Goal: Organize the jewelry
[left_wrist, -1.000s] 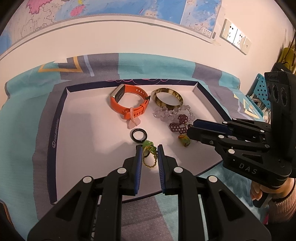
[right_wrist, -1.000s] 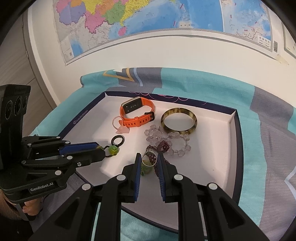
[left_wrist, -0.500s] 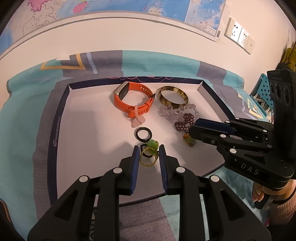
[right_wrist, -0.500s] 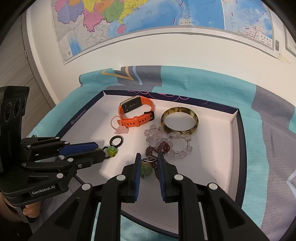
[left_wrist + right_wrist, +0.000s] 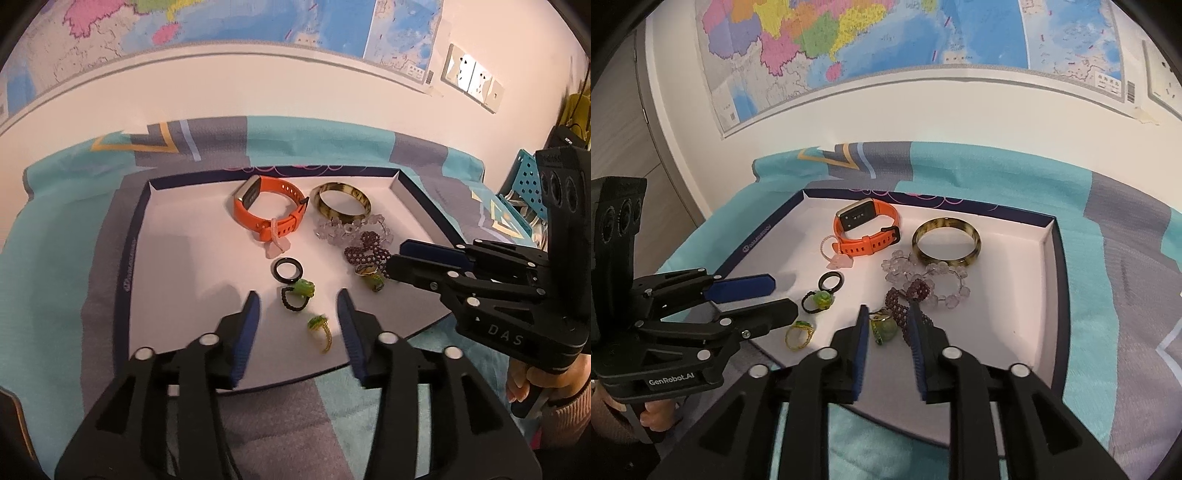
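Observation:
A white tray (image 5: 177, 280) with a dark blue rim holds the jewelry. My left gripper (image 5: 298, 308) is open; a gold ring with a green stone (image 5: 320, 326) lies loose on the tray between its fingers. My right gripper (image 5: 887, 325) is open around a green-stone ring (image 5: 883, 328), which rests on the tray. A black-band ring with a green bead (image 5: 298, 293), a black ring (image 5: 289, 270), an orange watch (image 5: 267, 214), a tortoiseshell bangle (image 5: 341, 202), clear beads (image 5: 343, 229) and purple beads (image 5: 365, 251) lie further in.
The tray sits on a teal and grey cloth (image 5: 55, 258) against a white wall with a map (image 5: 849, 55). The right gripper (image 5: 417, 264) shows in the left wrist view, the left gripper (image 5: 757, 299) in the right wrist view.
My left gripper opened and let go of the gold ring, which now lies on the tray. My right gripper also opened wider around the green-stone ring.

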`<state>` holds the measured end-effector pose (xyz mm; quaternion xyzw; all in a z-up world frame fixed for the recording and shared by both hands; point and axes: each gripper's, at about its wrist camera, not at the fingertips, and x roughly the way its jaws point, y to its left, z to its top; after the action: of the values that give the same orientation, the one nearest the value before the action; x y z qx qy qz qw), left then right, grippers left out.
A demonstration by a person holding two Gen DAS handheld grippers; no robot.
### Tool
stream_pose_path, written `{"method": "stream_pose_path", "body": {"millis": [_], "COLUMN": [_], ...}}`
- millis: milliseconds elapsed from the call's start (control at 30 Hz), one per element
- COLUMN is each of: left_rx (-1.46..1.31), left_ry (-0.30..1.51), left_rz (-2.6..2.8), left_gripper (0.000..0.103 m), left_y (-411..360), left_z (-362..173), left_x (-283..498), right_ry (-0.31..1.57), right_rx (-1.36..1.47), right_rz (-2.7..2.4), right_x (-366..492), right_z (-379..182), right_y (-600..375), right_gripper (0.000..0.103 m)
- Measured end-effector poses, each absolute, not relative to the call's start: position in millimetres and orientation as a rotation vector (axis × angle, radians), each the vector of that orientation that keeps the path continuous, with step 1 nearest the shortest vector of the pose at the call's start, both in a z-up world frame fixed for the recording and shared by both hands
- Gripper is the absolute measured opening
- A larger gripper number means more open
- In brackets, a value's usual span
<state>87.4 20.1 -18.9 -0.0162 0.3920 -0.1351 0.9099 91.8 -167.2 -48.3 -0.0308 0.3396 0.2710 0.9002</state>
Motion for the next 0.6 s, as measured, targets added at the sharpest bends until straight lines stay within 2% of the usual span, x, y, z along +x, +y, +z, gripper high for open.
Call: {"method": "stream_pose_path", "body": {"millis": [200, 233, 433, 500, 600], "left_rx": [-0.03, -0.031, -0.029, -0.028, -0.029], "left_ry": [0.776, 0.768, 0.745, 0.739, 0.72], "left_rz": [-0.273, -0.273, -0.252, -0.242, -0.228], "left_gripper": [0.059, 0.064, 0.076, 0.081, 0.089], "left_y": [21.7, 22.0, 24.7, 26.0, 28.9], "left_z": [-9.8, -7.6, -2.1, -1.3, 1.2], "left_x": [74.4, 72.0, 61.0, 56.6, 49.0], "right_ry": [0.681, 0.675, 0.643, 0.637, 0.622], "right_rx": [-0.04, -0.038, -0.023, -0.025, -0.023], "right_rz": [0.567, 0.568, 0.569, 0.571, 0.564], "right_x": [77.7, 73.8, 56.3, 51.4, 41.8], "right_z": [-42.8, -41.5, -36.5, -36.0, -36.0], "right_y": [-175.3, -176.4, -179.7, -180.7, -182.0], "right_gripper": [0.03, 0.034, 0.053, 0.053, 0.067]}}
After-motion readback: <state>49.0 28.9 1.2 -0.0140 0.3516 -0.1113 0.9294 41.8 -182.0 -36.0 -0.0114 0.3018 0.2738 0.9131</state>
